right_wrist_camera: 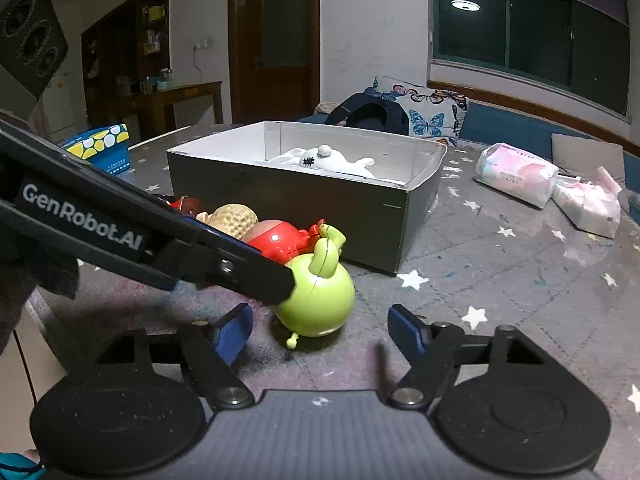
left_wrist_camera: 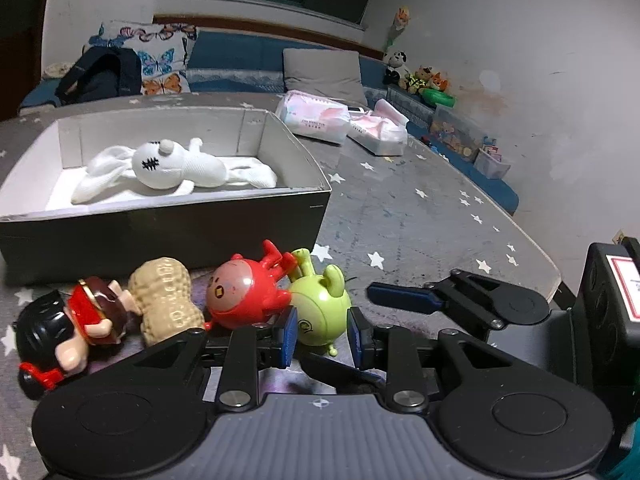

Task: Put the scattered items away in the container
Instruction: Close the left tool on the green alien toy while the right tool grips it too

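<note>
A green round toy [left_wrist_camera: 320, 308] [right_wrist_camera: 320, 300] lies on the starry grey cloth in front of the grey box [left_wrist_camera: 160, 232] [right_wrist_camera: 300, 216]. My left gripper [left_wrist_camera: 322, 336] is open, its blue pads close against both sides of the toy's near end; one of its fingers [right_wrist_camera: 240, 268] crosses the right wrist view. My right gripper [right_wrist_camera: 320, 330] stands open just short of the same toy, touching nothing. Left of the green toy lie a red toy [left_wrist_camera: 244, 292] [right_wrist_camera: 276, 240], a peanut [left_wrist_camera: 166, 300] [right_wrist_camera: 234, 218] and a black-haired figure [left_wrist_camera: 80, 320]. A white plush rabbit [left_wrist_camera: 172, 164] [right_wrist_camera: 320, 160] lies inside the box.
Two tissue packs [left_wrist_camera: 316, 118] [right_wrist_camera: 516, 172] lie on the cloth beyond the box. The table's rounded edge [left_wrist_camera: 556, 276] runs along the right. A blue patterned carton [right_wrist_camera: 104, 144] stands at the far left. Cushions and plush toys [left_wrist_camera: 420, 76] line the bench behind.
</note>
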`<state>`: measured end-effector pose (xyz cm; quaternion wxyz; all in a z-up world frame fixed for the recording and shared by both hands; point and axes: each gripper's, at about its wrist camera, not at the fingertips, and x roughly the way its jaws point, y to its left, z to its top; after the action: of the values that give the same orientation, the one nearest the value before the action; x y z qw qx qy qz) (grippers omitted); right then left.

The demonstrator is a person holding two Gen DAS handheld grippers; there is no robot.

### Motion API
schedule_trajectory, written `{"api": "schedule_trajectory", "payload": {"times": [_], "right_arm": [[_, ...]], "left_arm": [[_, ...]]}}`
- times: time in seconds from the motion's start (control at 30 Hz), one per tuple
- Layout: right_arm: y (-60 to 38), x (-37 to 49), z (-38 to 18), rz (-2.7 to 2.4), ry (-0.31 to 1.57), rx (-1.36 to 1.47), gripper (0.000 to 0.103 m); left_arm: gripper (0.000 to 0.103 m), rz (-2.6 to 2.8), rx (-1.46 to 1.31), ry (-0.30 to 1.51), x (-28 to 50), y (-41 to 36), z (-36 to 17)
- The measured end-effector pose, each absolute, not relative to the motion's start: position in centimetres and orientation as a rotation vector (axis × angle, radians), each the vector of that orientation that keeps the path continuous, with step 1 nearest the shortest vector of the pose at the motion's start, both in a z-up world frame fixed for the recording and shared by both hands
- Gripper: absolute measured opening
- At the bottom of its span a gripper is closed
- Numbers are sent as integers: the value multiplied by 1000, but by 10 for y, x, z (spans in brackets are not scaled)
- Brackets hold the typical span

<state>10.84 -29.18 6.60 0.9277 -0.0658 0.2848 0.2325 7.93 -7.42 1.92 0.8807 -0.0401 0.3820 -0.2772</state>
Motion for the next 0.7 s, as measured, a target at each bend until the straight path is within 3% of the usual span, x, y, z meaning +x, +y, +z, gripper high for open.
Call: {"api": "schedule_trajectory", "payload": {"times": [0.27,0.7], "right_arm": [[-289,117,62,497,591,-107,61],[-294,124,59,488,596,-65,50]], "left_arm": [[30,-572,-139,833,89,-74,13],[34,-557,-230,861,100,-70,9]]}}
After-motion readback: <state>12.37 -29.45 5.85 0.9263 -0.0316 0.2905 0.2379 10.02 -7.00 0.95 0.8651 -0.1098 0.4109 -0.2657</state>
